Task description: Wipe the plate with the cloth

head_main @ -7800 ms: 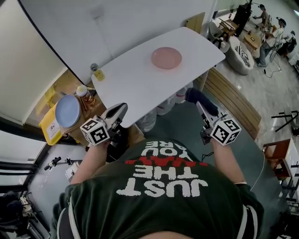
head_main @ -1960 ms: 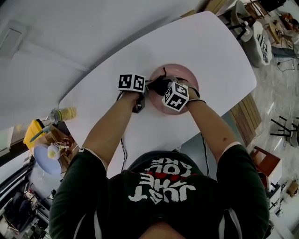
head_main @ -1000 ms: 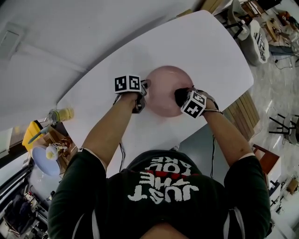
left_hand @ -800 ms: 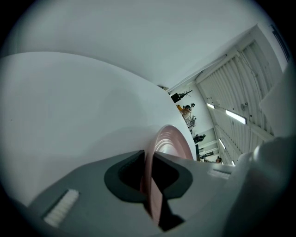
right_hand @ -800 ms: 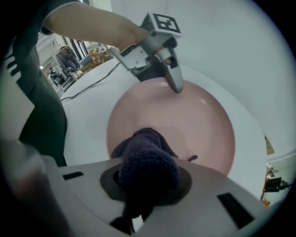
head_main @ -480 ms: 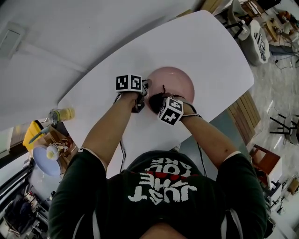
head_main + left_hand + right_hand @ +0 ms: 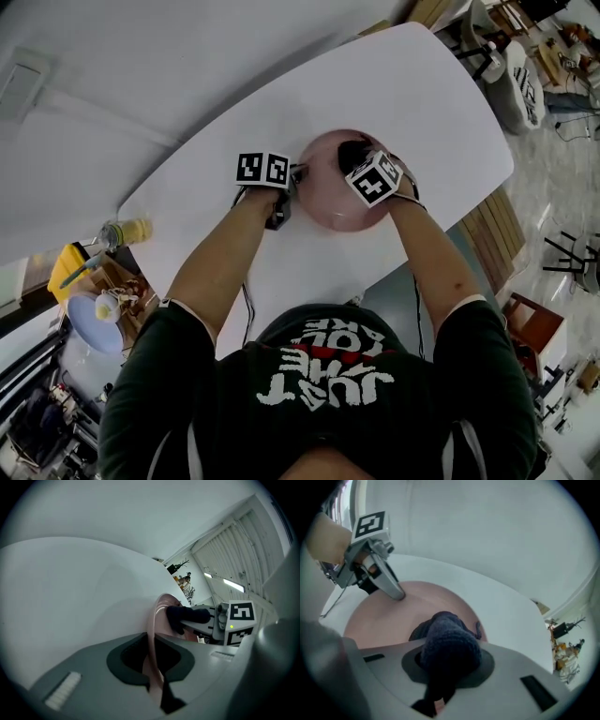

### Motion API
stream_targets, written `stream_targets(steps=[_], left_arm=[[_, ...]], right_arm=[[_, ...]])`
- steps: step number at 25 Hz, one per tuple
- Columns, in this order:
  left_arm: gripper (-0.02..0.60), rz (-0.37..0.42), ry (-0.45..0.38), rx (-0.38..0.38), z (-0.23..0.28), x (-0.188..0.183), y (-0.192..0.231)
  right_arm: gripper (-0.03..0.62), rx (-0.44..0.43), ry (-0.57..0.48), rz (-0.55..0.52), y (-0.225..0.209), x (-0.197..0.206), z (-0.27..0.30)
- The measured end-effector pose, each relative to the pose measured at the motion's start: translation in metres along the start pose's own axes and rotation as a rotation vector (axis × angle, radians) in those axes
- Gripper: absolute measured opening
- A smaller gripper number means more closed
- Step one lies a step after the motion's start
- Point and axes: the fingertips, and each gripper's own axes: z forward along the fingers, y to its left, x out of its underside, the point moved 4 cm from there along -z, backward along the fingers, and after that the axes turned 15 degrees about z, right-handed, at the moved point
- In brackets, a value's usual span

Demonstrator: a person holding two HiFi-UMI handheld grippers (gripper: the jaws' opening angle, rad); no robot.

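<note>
I am looking down at the white table [image 7: 216, 202], where the pink plate [image 7: 328, 197] is lying near my edge. The left gripper [image 7: 298, 175] is clamping the plate's left rim. Its jaws have just been closing further, and the rim is sitting pinched between them. The right gripper [image 7: 357, 161] is reaching over the plate's far half and pointing steeply down, with its jaws squeezing the dark blue cloth [image 7: 449, 641]. The cloth is bulging out ahead of the jaws and resting on the plate's inner surface, near the far rim.
</note>
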Motion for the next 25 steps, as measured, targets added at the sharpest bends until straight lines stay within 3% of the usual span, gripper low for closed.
stream_targets(steps=[3, 7, 12, 15, 18, 21, 25], left_arm=[[0.021, 0.001, -0.003, -0.006, 0.000, 0.000, 0.000], [0.025, -0.020, -0.001, 0.011, 0.001, -0.001, -0.001], [0.023, 0.050, 0.055, 0.059, 0.007, -0.002, -0.006], [0.021, 0.142, 0.015, 0.089, 0.002, -0.007, -0.016], [0.021, 0.351, -0.065, 0.079, -0.022, -0.026, -0.037], [0.021, 0.662, -0.145, 0.042, -0.055, -0.049, -0.068], [0.021, 1.057, -0.208, -0.044, -0.091, -0.072, -0.108]], right_arm=[[0.055, 0.058, -0.021, 0.047, -0.016, 0.006, -0.002], [0.052, 0.064, -0.037, 0.089, -0.014, 0.007, -0.002], [0.052, 0.011, -0.020, 0.110, -0.013, 0.011, -0.005], [0.052, -0.111, -0.111, 0.195, -0.010, 0.010, -0.036], [0.054, -0.212, -0.304, 0.286, -0.020, -0.005, -0.110], [0.054, -0.286, -0.471, 0.320, -0.037, -0.019, -0.192], [0.054, -0.314, -0.517, 0.210, -0.044, -0.043, -0.259]])
